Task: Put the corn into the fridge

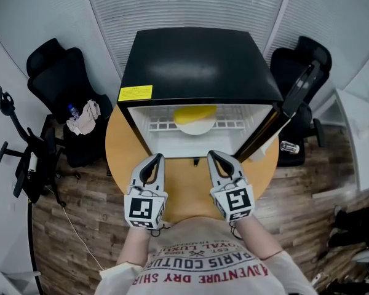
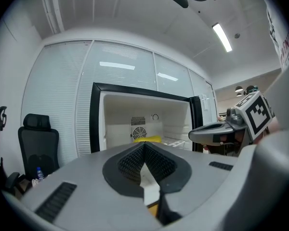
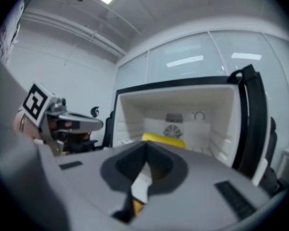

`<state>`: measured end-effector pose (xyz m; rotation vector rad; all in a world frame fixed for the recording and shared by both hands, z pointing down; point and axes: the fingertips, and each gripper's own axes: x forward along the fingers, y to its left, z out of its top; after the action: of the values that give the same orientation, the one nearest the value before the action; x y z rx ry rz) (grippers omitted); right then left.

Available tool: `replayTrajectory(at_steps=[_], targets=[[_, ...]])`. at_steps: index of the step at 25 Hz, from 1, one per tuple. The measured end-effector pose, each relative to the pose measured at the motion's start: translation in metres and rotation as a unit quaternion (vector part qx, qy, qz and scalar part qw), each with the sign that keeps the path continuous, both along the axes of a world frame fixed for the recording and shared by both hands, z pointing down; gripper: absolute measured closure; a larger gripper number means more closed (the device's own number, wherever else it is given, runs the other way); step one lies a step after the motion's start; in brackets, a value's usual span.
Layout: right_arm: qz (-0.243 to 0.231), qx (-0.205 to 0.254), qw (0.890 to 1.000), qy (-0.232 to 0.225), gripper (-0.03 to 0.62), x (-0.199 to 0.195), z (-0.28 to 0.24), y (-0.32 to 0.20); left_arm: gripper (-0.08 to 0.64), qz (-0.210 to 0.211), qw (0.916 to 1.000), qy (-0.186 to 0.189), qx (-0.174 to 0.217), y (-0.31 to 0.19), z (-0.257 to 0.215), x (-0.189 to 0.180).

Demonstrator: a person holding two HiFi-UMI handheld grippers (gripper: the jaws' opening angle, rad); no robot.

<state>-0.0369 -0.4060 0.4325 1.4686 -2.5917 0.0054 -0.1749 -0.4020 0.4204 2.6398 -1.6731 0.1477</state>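
Wooden table [image 1: 186, 192] under fridge [image 1: 197, 63], plank floor [image 1: 86, 211]

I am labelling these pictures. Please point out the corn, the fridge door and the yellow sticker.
corn [image 1: 195, 112], head view, its yellow middle
fridge door [image 1: 302, 88], head view, its dark edge
yellow sticker [image 1: 135, 93], head view, its centre

Bright and even throughout, lit from ceiling strips [image 2: 223, 37] overhead. Pale sheen on top of the black fridge [image 1: 194, 63], near washed out inside its white box. Hardly any shadow. Heavy fisheye bending toward every edge, black corners in both gripper views. Crisp in head and left gripper views; smeared, soft all over in the right gripper view.
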Motion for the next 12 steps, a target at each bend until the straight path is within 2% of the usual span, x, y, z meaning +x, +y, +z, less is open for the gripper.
replayTrajectory(at_steps=[4,12], targets=[[0.008,0.014,1.000,0.008,0.565,0.001,-0.004,-0.002,0.531,0.004,1.0000,-0.001,0.004,-0.002,-0.003,0.001],[0.021,0.024,0.999,-0.006,0.565,-0.001,-0.010,-0.012,0.531,0.006,0.9999,0.004,-0.010,-0.009,0.001,-0.004]])
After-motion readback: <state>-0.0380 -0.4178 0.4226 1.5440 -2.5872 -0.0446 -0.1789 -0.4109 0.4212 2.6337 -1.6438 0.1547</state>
